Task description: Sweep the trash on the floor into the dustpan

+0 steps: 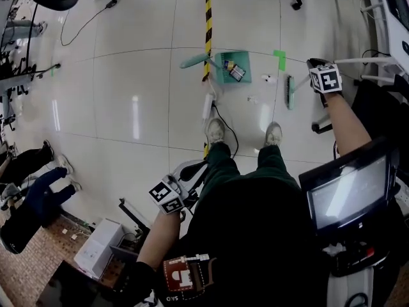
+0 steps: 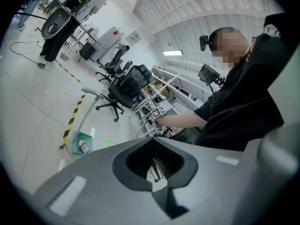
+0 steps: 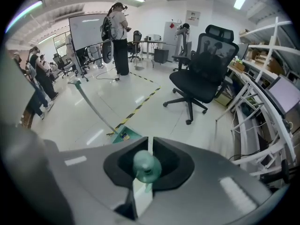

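**Right tool** (image 3: 150, 146): jaws clamped on the rounded green end of the broom (image 3: 146, 167) handle. In the head view it is held out at arm's length, close to the metal rack (image 1: 377, 62) on the right.

**Left tool** (image 2: 153, 165): jaws drawn together with only a slit between the ribbed pads, and nothing held. It is carried low at the person's left side.

**Dustpan** (image 1: 225, 66): green, resting on the floor against the yellow-and-black tape line (image 1: 208, 18). Its long handle leans across that line. A dark packet (image 1: 236, 71) lies inside it.

**Loose trash:** two small white scraps (image 1: 268, 78) lie on the tiles between the dustpan and the broom head. One is near the green floor marker (image 1: 280, 59). The other is nearer the person's shoes (image 1: 273, 133).

**Obstructions:**
- A white bar-shaped object (image 1: 208, 106) with a black cable (image 1: 225, 125) lies just short of the dustpan, beside the person's left foot.
- A black office chair (image 3: 201, 62) stands beyond the dustpan in the right gripper view.

**Surroundings:**
- A monitor (image 1: 348, 196) is at the person's right.
- Bystanders (image 3: 40, 78) stand well apart on the far side.
- Another person stands by a whiteboard (image 3: 86, 32).
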A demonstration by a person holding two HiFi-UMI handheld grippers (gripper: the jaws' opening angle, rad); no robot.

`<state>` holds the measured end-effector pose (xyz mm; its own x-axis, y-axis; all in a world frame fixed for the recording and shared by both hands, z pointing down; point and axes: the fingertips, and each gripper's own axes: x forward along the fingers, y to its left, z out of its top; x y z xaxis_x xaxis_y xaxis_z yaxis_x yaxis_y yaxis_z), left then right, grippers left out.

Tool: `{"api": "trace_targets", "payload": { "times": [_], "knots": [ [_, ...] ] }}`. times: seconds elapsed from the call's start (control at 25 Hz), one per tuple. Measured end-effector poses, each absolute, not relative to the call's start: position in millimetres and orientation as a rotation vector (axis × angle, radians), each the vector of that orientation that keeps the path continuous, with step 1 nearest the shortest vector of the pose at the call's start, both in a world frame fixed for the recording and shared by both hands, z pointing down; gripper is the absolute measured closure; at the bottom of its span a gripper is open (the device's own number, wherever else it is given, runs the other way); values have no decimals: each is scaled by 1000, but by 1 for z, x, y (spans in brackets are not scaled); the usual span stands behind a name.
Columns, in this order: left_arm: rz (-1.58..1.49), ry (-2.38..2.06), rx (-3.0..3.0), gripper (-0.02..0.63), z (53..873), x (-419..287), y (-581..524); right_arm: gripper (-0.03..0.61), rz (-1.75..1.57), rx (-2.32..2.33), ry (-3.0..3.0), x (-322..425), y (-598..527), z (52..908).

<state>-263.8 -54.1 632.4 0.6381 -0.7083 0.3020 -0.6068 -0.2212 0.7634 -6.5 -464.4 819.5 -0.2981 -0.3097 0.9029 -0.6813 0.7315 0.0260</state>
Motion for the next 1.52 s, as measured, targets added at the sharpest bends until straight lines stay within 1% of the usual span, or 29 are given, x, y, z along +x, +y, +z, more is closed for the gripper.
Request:
{"api": "trace_targets", "payload": {
  "times": [0.36, 0.56, 0.68, 0.84, 1.08, 1.24, 1.52],
  "knots": [
    [-149, -1072, 1865, 617, 646, -286, -36, 548, 537, 804, -2052, -114, -484, 817],
    [-151, -1078, 1860, 617, 647, -290, -35, 548, 641, 805, -2159, -146, -491, 797],
    [-145, -1070, 1873, 617, 644, -291, -38, 548, 687, 791, -2210, -150, -489, 782],
    [-115, -1038, 1916, 617, 643, -281, -49, 551, 614, 762, -2193, -119, -479, 770],
    [-69, -965, 1979, 617, 611, -238, -106, 551, 575, 719, -2136, -27, -470, 740],
    [-65, -946, 2057, 617, 591, -198, -137, 551, 509, 708, -2159, 36, -441, 708],
    [-125, -1024, 2143, 617, 537, -133, -149, 548, 600, 702, -2207, 126, -382, 664]
  ]
}}
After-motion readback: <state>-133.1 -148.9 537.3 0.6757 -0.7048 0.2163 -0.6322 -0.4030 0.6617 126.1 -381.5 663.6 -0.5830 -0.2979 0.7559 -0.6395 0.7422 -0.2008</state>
